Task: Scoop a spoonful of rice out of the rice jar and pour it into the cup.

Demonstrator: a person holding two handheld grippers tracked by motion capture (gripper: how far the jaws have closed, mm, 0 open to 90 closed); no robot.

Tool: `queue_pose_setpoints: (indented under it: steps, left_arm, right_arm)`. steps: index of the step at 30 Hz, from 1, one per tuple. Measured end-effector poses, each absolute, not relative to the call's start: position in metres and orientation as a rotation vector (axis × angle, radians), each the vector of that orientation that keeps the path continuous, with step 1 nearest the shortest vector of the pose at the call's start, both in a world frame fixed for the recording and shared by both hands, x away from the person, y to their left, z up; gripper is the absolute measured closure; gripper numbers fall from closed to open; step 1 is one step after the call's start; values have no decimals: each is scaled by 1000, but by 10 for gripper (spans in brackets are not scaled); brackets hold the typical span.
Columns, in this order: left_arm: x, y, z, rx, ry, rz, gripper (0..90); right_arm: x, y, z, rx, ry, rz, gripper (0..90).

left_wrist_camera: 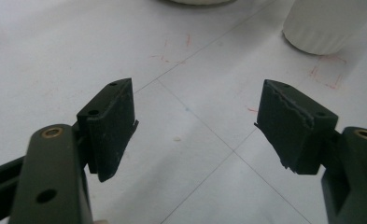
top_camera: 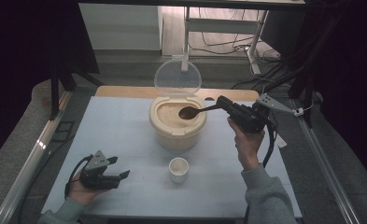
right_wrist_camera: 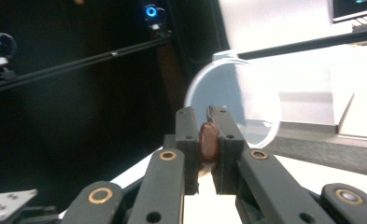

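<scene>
Claw pads of the right claw (top_camera: 222, 104) are being pressed shut on the handle of a brown spoon (top_camera: 193, 111), and the spoon's bowl is being held just above the rice in the open tub (top_camera: 177, 122) at the middle of the bench (top_camera: 120, 130). In the right gripper view the handle's end (right_wrist_camera: 209, 140) is being squeezed between the two pads, with the tub's clear lid (right_wrist_camera: 239, 100) standing upright beyond it. The step in hand is judged to be the scooping of rice, with the spoon being carried over the tub. Whether grains are lying in the spoon cannot be told.

A small white cup (top_camera: 178, 169) is being left standing nearer the person, in front of the tub and apart from it. The next move is judged to call for the spoon being kept level, brought over the cup's mouth and tipped there, so that nothing is spilled on the bench.

Left claw (top_camera: 124, 175) is being rested low at the person's left, its jaws spread wide with nothing between them; in the left gripper view the cup (left_wrist_camera: 328, 23) is being seen ahead.
</scene>
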State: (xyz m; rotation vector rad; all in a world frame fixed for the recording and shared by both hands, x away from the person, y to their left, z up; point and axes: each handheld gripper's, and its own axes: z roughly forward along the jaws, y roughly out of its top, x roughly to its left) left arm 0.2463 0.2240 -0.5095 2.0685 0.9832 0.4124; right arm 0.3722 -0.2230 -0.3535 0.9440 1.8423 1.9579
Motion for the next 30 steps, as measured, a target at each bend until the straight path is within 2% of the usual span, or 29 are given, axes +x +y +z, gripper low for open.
queue_pose_setpoints:
  steps: [15,24,30]
  left_arm:
    - [247,224,-510,2074,983,411,269]
    - [247,223,-510,2077,981,412,269]
    - [247,223,-510,2078,980,413,269]
  right_arm:
    - [393,-212,-340,940,1901,1726,829]
    - [397,-198,-345,936,1942,1562,828]
    - [402,-192,-353,1008,1989,1574,829]
